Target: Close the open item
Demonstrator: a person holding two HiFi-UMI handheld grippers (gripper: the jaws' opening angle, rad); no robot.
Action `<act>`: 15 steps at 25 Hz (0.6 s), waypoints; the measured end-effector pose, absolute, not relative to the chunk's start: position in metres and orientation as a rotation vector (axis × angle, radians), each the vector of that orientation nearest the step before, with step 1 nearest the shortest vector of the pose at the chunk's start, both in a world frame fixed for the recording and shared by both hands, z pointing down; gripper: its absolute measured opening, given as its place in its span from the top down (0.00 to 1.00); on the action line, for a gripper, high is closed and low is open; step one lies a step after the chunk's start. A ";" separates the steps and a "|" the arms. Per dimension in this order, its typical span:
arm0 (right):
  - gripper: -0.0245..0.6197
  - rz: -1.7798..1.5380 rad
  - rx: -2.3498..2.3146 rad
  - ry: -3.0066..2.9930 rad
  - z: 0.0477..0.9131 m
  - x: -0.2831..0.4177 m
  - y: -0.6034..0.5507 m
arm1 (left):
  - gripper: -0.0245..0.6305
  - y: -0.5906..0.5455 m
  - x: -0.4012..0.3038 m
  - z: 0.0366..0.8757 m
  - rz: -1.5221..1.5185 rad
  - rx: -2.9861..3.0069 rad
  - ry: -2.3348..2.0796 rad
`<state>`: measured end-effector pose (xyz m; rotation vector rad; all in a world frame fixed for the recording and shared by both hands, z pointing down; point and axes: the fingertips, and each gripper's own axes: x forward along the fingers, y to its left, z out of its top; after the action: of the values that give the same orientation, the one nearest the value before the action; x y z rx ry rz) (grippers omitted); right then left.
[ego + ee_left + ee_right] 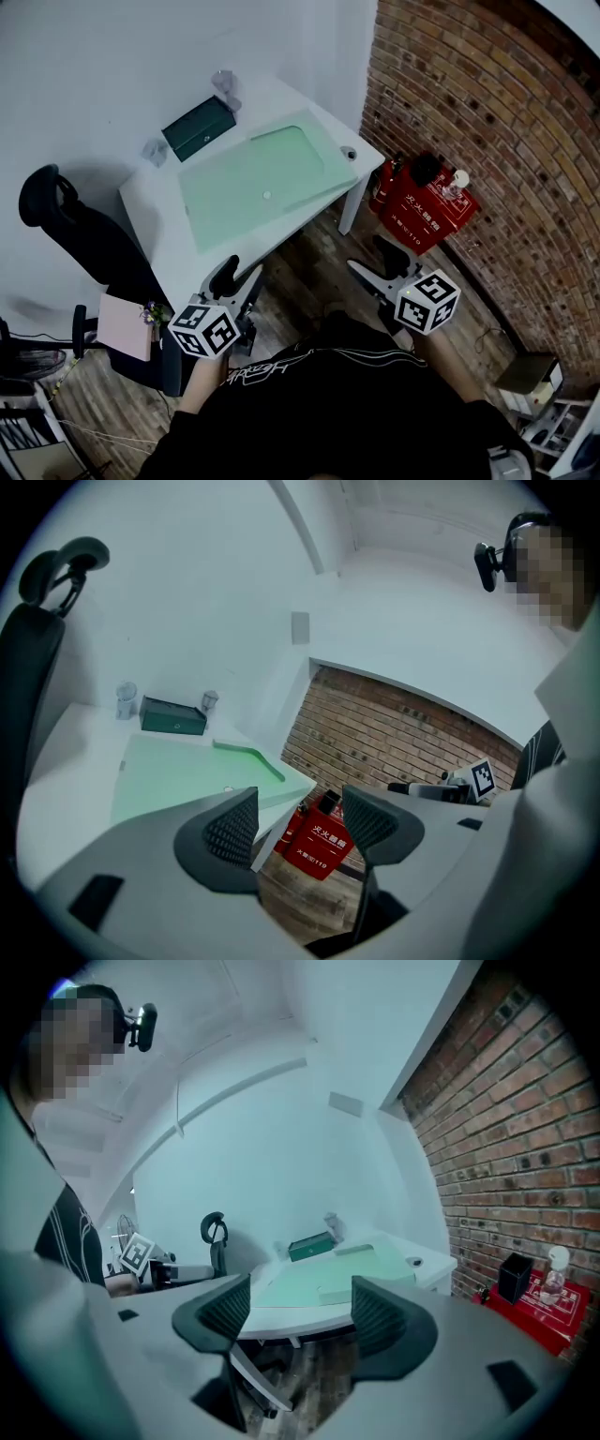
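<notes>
Left gripper (240,274), right gripper (371,261), jaws apart — wood floor (305,267) before table (155,225) edge

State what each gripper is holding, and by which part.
Nothing is held. The left gripper and the right gripper both have open, empty jaws.

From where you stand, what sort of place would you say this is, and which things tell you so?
Probably a small office or workroom: a white desk with a green mat, a black office chair beside it, and a brick wall.
</notes>
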<state>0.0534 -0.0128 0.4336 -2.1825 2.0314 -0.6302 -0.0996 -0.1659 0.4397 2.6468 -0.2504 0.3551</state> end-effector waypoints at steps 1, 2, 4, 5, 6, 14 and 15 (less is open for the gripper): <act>0.46 -0.636 -2.185 2.037 0.436 0.061 -0.021 | 0.53 -0.171 -0.094 0.442 0.354 2.639 -0.246; 0.46 -0.641 -2.187 2.043 0.438 0.069 -0.029 | 0.53 -0.176 -0.089 0.444 0.354 2.631 -0.237; 0.46 -0.653 -2.183 2.056 0.443 0.086 -0.046 | 0.53 -0.185 -0.077 0.448 0.364 2.624 -0.223; 0.45 -0.661 -2.180 2.063 0.445 0.096 -0.056 | 0.53 -0.191 -0.070 0.450 0.372 2.625 -0.228; 0.45 -0.671 -2.178 2.069 0.447 0.106 -0.065 | 0.53 -0.198 -0.063 0.451 0.379 2.625 -0.238; 0.43 -0.760 -2.176 2.160 0.465 0.184 -0.147 | 0.53 -0.254 -0.016 0.453 0.397 2.592 -0.345; 0.43 -0.773 -2.175 2.172 0.469 0.192 -0.157 | 0.53 -0.262 -0.011 0.453 0.391 2.585 -0.368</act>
<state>0.1925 -0.1566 0.4687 -2.1752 2.1723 -0.7732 -0.0111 -0.2621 0.4532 2.5852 -0.3682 0.3909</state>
